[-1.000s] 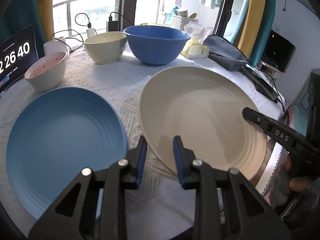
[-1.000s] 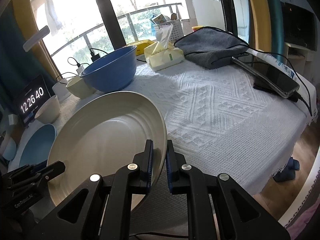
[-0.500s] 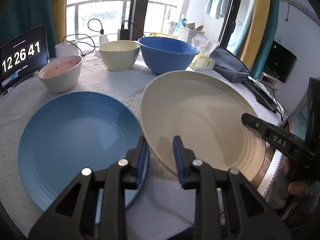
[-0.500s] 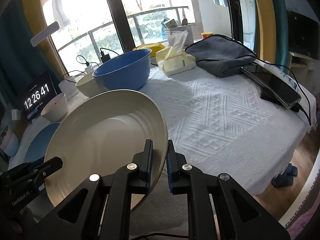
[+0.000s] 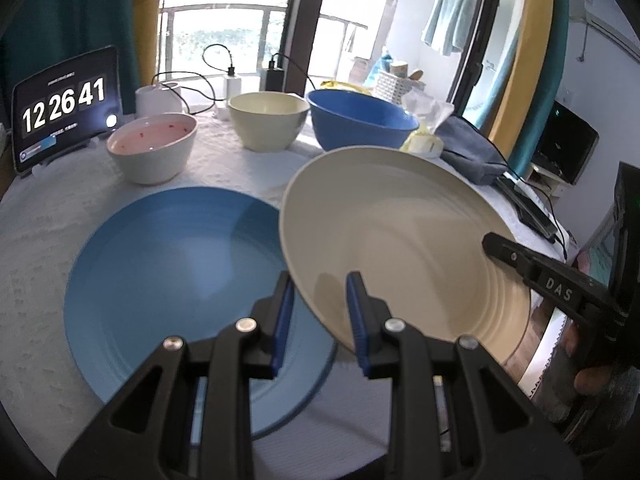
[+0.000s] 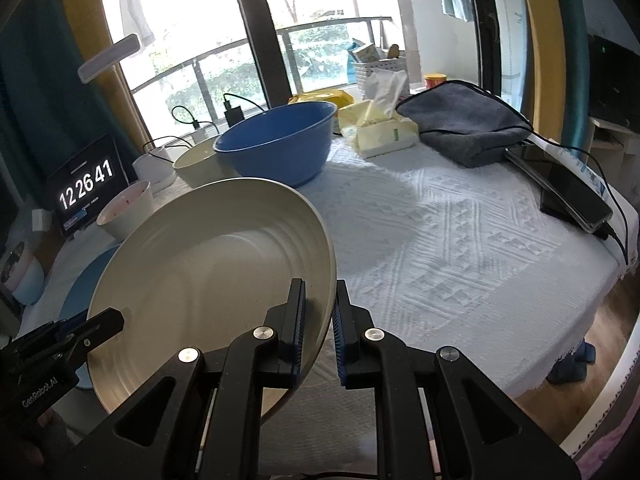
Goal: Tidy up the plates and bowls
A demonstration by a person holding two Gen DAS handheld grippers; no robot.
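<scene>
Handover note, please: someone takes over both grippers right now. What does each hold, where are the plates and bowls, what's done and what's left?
Right hand-held gripper: shut on the cream plate's rim.
Left hand-held gripper: jaws astride the plate's opposite rim; whether they pinch it is unclear.
The plate is tilted, partly over the blue plate, which lies flat on the table.
Pink bowl, cream bowl and blue bowl stand separately behind.
Done: nothing stacked.
Left: probably cream plate onto blue, then the bowls.

Bright window (image 6: 320,40) backlight, blown highlights, fisheye-bent edges, slight blur
</scene>
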